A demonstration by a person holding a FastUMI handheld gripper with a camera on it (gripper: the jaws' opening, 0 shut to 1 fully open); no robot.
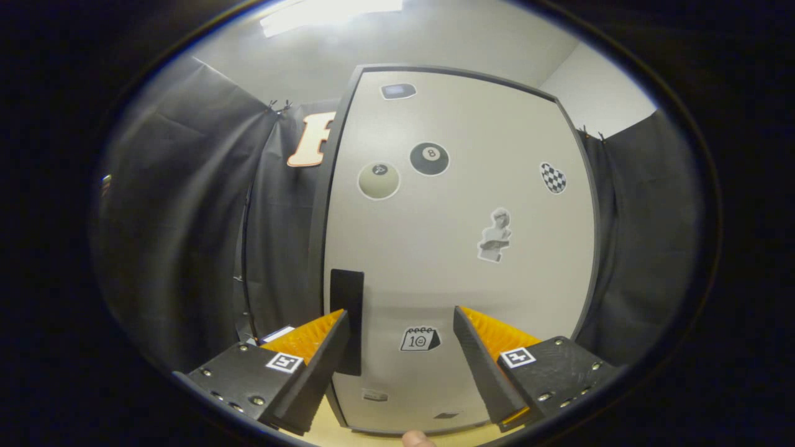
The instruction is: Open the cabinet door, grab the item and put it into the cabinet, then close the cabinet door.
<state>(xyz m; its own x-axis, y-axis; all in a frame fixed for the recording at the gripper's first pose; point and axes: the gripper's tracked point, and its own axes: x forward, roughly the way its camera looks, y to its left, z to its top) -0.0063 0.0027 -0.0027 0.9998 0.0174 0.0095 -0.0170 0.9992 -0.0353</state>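
gripper (400,338): jaws being held wide apart, nothing being gripped | cabinet door (459,248): being seen shut, just beyond the jaws, stickers being carried on its face | handle (346,316): dark, upright, at the door's left edge, being partly covered by the left finger | desk (348,434): pale, near, beneath the cabinet

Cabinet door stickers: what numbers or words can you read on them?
"8": black ball sticker on the cabinet door.
"10": calendar sticker, between the fingers of the open gripper.
Pale ball sticker, top sticker, bottom label: too blurred to read.
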